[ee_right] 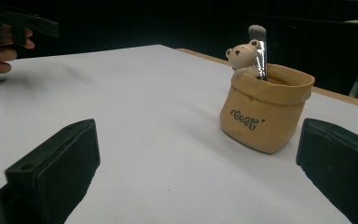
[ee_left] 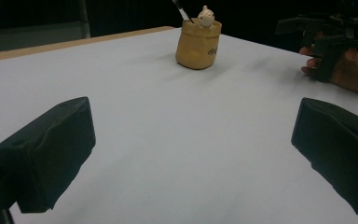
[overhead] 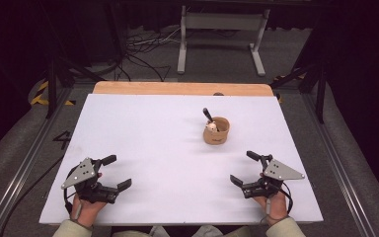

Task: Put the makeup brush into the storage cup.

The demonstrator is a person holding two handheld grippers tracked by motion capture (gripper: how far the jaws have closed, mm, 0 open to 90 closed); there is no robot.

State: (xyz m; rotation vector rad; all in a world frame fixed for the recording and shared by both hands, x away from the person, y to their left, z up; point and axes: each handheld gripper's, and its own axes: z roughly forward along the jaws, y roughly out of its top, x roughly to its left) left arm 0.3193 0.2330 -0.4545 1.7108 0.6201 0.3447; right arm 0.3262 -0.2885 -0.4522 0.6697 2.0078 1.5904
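A tan sack-shaped cup (overhead: 216,131) (ee_left: 198,43) (ee_right: 263,112) with a small bear figure (ee_right: 243,58) on its rim stands upright on the white table, right of centre. A brush (overhead: 208,116) (ee_right: 259,46) stands inside it, bristles up. My left gripper (overhead: 116,172) (ee_left: 191,154) rests near the front left edge, open, nothing between its jaws. My right gripper (overhead: 244,168) (ee_right: 200,172) rests near the front right, open and empty, the cup a short way beyond it.
The white table top (overhead: 153,148) has a wooden strip (overhead: 177,89) along its far edge. Beyond it stand a white frame (overhead: 222,29) and cables (overhead: 138,49) on the floor. Metal rails (overhead: 24,163) run along both sides.
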